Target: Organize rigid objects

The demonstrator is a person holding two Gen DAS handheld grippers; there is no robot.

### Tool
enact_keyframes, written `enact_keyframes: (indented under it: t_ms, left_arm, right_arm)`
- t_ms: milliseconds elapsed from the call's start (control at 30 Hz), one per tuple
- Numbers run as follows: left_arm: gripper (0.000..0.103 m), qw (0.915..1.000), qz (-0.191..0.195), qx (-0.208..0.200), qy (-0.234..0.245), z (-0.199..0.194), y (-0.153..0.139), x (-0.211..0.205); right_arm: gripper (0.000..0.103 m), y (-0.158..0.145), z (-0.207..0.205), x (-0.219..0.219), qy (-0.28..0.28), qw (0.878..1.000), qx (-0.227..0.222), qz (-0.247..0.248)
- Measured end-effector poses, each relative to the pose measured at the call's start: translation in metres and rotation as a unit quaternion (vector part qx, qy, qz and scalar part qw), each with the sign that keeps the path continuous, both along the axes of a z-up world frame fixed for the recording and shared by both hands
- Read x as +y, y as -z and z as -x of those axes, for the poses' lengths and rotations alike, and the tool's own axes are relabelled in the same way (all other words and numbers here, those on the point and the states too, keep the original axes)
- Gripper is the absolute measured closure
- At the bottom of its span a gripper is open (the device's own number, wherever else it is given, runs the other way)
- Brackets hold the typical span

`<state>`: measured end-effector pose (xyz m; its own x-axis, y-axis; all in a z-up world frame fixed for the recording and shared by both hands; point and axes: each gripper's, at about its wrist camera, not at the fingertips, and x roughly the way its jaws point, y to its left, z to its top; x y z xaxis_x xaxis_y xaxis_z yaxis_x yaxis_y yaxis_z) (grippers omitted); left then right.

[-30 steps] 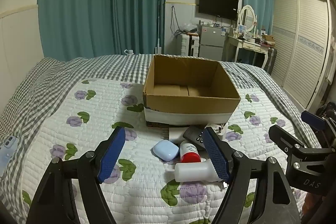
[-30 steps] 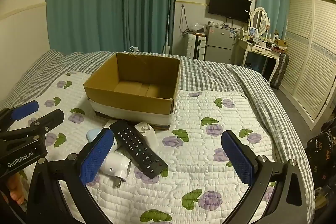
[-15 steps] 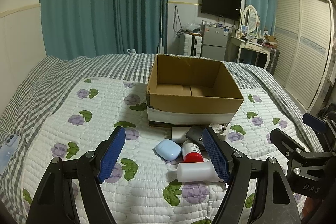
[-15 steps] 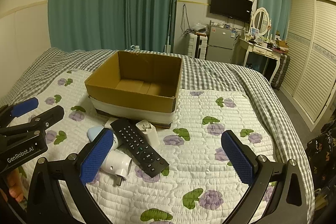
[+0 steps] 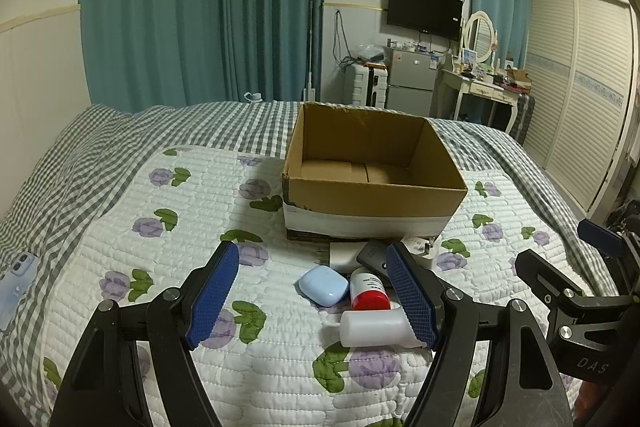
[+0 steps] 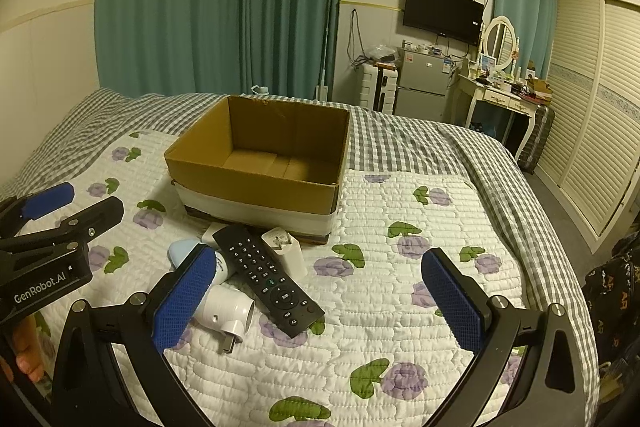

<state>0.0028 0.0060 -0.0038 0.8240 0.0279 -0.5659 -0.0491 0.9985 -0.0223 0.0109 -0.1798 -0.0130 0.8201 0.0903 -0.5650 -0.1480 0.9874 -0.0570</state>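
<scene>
Cardboard box (image 5: 374, 193) sits empty on the quilt (image 5: 168, 267) in my left wrist view, and just in front of it lie the pale blue case (image 5: 323, 284), red-capped bottle (image 5: 369, 288) and white bottle (image 5: 376, 322), with my left gripper (image 5: 314, 297) spread wide and holding nothing, apparently lined up for a first pick. From my right wrist view the black remote (image 6: 267, 277) rests across the white bottle and beside a white charger (image 6: 285, 251), while my right gripper (image 6: 318, 301) hangs wide apart and empty over bare quilt, probably waiting its turn.
</scene>
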Motion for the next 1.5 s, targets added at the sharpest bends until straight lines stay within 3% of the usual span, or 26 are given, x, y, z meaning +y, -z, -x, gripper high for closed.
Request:
enact_keyframes:
  t_ms: [1167,1400,1500]
  left_arm:
    - [0.024,1.0,-0.001,0.003,-0.001,0.001,0.0,0.001]
    - [0.024,1.0,-0.002,0.005,-0.003,-0.001,0.001,0.003]
    - [0.024,0.9995,-0.023,0.016,-0.015,-0.006,0.005,0.011]
  right_arm:
    - [0.0,0.004,-0.003,0.006,-0.011,1.0,0.007,0.002]
    - [0.0,0.007,-0.005,0.014,-0.033,0.999,0.013,0.008]
    - [0.0,0.012,-0.008,0.022,-0.055,0.998,0.018,0.018]
